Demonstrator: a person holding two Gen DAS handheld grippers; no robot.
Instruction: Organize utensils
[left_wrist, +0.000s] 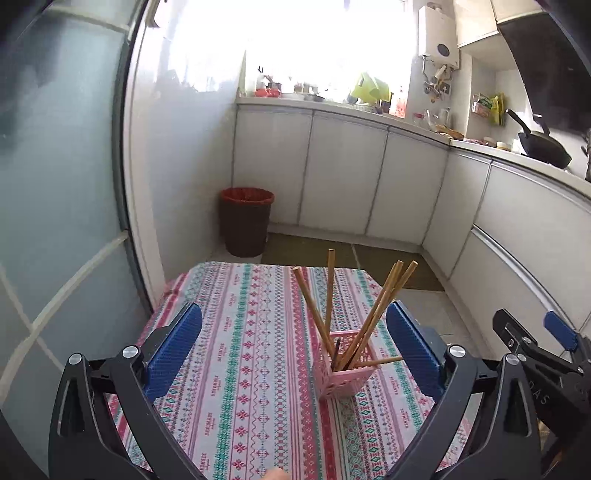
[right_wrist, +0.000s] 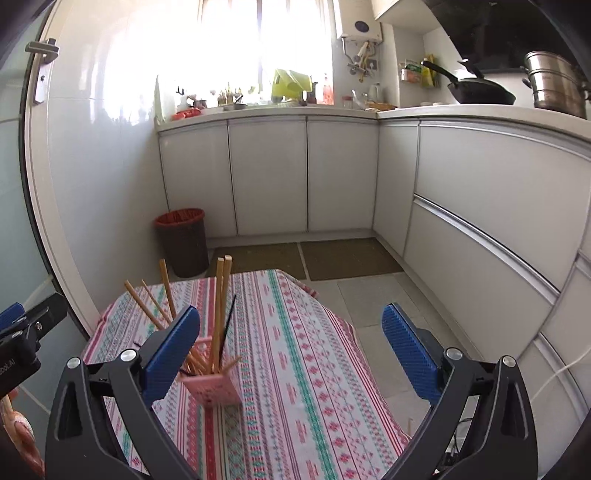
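A pink perforated utensil holder (left_wrist: 341, 365) stands on the patterned tablecloth (left_wrist: 251, 332) and holds several wooden chopsticks (left_wrist: 380, 306) and one dark thin utensil. My left gripper (left_wrist: 295, 339) is open and empty, with the holder between its fingers, nearer the right one. In the right wrist view the holder (right_wrist: 214, 384) stands just right of my left finger (right_wrist: 173, 354). My right gripper (right_wrist: 291, 350) is open and empty above the table. One chopstick pokes out sideways through the holder's wall (left_wrist: 384, 360).
The small table's cloth (right_wrist: 295, 350) ends close ahead and to the right, with tiled floor beyond. A dark bin with a red liner (left_wrist: 246, 221) stands by the wall. White cabinets (right_wrist: 269, 177) and a cluttered counter with a black wok (right_wrist: 480, 92) line the back.
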